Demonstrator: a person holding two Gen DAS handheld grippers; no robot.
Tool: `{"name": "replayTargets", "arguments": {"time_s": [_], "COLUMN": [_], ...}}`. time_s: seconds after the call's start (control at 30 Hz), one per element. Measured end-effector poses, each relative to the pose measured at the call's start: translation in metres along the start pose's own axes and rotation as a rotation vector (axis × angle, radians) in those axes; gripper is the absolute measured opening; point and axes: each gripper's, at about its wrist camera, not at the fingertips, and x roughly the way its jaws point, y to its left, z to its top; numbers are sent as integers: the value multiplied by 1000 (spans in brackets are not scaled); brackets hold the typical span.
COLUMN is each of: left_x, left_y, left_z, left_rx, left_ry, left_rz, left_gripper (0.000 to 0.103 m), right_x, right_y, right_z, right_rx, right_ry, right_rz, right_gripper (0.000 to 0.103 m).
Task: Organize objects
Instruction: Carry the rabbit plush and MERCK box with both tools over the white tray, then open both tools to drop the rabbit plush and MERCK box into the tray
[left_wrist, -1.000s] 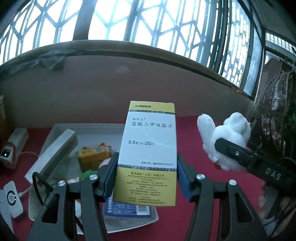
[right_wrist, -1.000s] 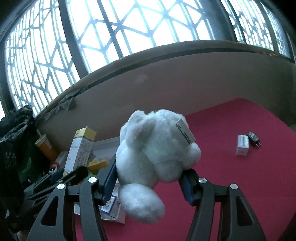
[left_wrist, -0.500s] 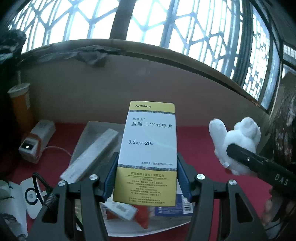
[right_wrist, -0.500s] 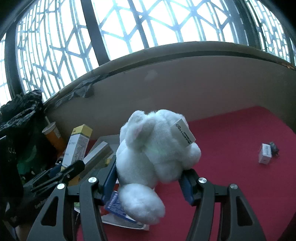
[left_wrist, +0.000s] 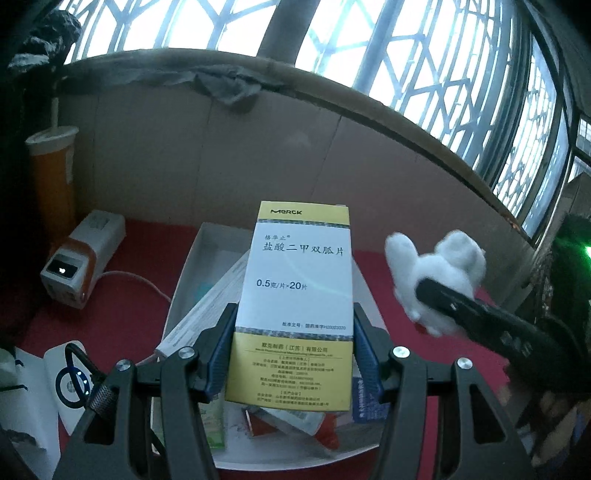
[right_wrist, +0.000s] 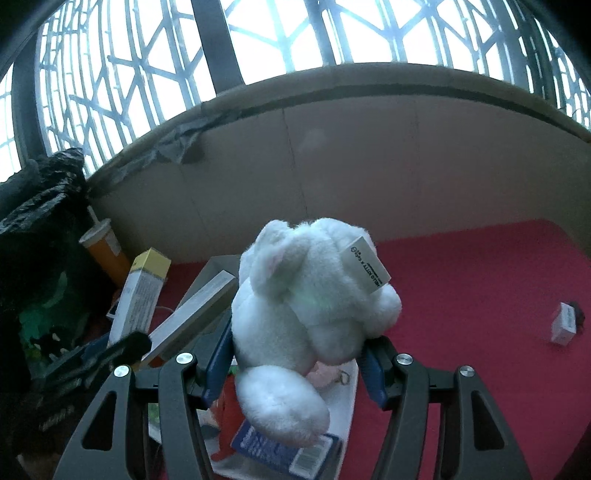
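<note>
The left hand-held gripper (left_wrist: 293, 354) clamps a medicine box (left_wrist: 295, 295) upright above the white tray (left_wrist: 184, 266); the right hand-held gripper (right_wrist: 297, 363) grasps a plush toy (right_wrist: 306, 295), likely for sorting.

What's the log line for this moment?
left gripper: shut on medicine box | right gripper: shut on white plush toy | both over white tray | nothing released

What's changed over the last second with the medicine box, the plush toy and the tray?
Both hands swung left: the white tray slid right in both views, and an orange cup came into sight. Unchanged: left gripper grips the medicine box, right gripper grips the plush toy.
</note>
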Motion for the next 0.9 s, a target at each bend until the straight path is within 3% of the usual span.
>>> {"name": "replayTargets", "arguments": {"time_s": [0.3, 0.37, 0.43, 0.5, 0.53, 0.63, 0.9], "left_x": [18, 20, 18, 14, 12, 3, -5], "left_y": [2, 2, 4, 7, 8, 5, -32], "left_z": [-8, -8, -8, -7, -6, -5, -1], "left_rx": [25, 23, 11, -7, -16, -19, 51], "left_ry": [58, 63, 49, 20, 6, -27, -42], "left_rz": [7, 23, 53, 82, 91, 126, 91], "left_gripper": [59, 70, 89, 100, 103, 103, 103], "right_x": [68, 74, 71, 64, 59, 44, 11], "right_y": [7, 10, 9, 5, 2, -6, -52], "right_z": [4, 0, -4, -5, -5, -3, -3], "right_rx": [-22, -11, 1, 17, 23, 36, 152], "right_ry": [114, 125, 107, 87, 74, 37, -41], "right_rz": [30, 45, 52, 61, 60, 41, -21], "right_gripper": [70, 72, 80, 96, 97, 98, 100]}}
